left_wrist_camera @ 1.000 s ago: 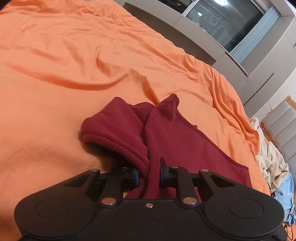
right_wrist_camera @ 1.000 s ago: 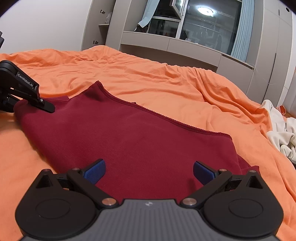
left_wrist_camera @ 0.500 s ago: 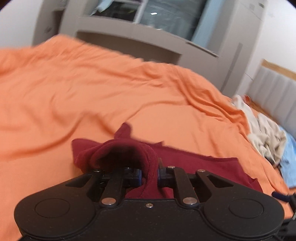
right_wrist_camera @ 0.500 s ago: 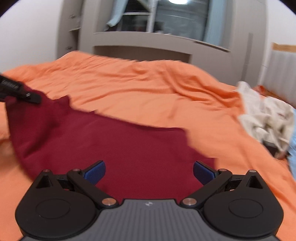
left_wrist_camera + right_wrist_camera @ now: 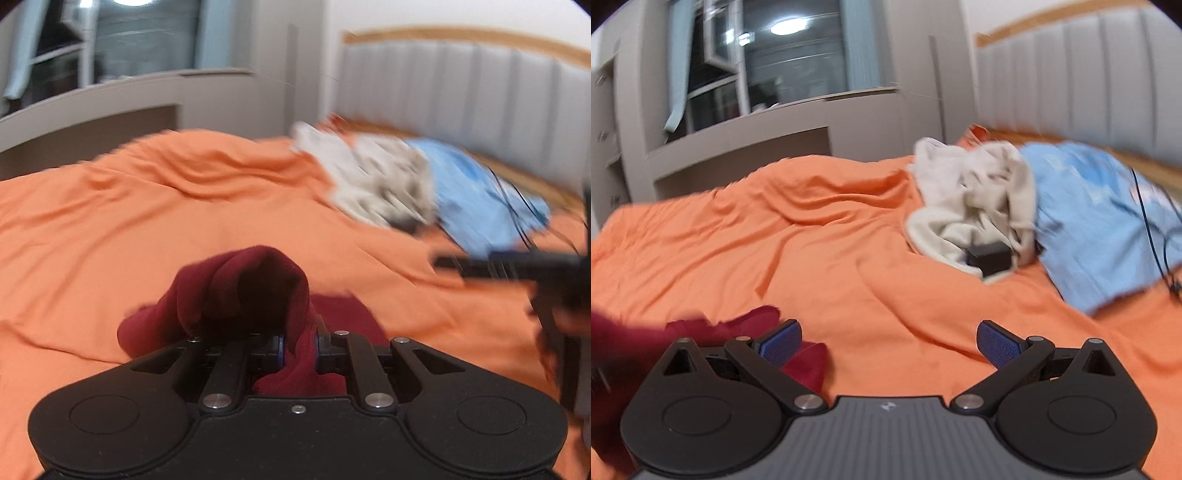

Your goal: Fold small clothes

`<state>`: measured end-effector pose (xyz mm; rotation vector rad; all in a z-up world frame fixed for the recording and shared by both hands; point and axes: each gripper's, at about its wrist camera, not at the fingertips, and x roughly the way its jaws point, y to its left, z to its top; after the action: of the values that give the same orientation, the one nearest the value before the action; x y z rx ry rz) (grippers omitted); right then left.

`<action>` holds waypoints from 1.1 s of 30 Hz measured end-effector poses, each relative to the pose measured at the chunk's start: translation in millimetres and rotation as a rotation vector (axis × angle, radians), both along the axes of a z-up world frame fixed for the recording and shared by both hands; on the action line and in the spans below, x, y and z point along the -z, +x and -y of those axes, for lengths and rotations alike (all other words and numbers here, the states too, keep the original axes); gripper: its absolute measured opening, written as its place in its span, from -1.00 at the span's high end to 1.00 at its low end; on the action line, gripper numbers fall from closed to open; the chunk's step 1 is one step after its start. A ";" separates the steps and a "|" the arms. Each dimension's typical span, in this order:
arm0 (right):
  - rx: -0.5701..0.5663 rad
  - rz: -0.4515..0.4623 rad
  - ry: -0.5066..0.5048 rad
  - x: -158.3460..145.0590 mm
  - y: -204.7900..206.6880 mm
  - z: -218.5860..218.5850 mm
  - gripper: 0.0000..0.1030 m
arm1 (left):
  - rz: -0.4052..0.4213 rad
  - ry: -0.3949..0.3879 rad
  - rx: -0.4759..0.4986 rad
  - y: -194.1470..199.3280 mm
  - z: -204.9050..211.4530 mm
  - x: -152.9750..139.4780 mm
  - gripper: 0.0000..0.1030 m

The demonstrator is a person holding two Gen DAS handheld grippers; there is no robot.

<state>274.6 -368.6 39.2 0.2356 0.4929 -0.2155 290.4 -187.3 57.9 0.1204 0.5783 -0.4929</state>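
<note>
The left gripper (image 5: 298, 350) is clamped on a bunched fold of the dark red garment (image 5: 243, 295); the cloth passes between its blue-edged pads and humps up just ahead of the fingers, with a flatter part of it lying on the orange bedsheet (image 5: 110, 229) beyond and to the right of the jaws; further ahead and to the right of this gripper sit a cream cloth heap (image 5: 376, 184) and a light blue cloth (image 5: 476, 195), both blurred; a dark, smeared shape at the far right edge is probably the other tool, though the blur leaves that unsure. The right gripper (image 5: 889, 341) stands with its jaws wide apart and nothing between them, only bare sheet; the red garment lies to its left, beside and partly behind its left finger (image 5: 783, 338), whether touching it I cannot tell; ahead and to its right, a small black object (image 5: 990, 256) lies against the cream heap, just before the padded grey headboard (image 5: 1071, 74).
</note>
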 end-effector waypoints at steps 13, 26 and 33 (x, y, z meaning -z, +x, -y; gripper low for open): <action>-0.024 -0.041 0.096 9.8 4.9 7.5 -1.00 | -0.144 -0.032 0.126 -21.1 25.6 43.3 -0.46; -0.199 -0.005 0.039 1.6 10.4 -46.6 -1.00 | -0.155 -0.108 0.117 -59.0 -53.7 14.2 -0.99; -0.344 0.062 -0.132 -2.0 0.5 -106.8 -1.00 | -0.162 -0.134 -0.147 -40.9 -118.8 21.1 -0.99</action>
<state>275.1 -261.8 41.2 0.0264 0.4484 0.0943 249.6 -68.6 36.8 -0.0900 0.7048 -0.3994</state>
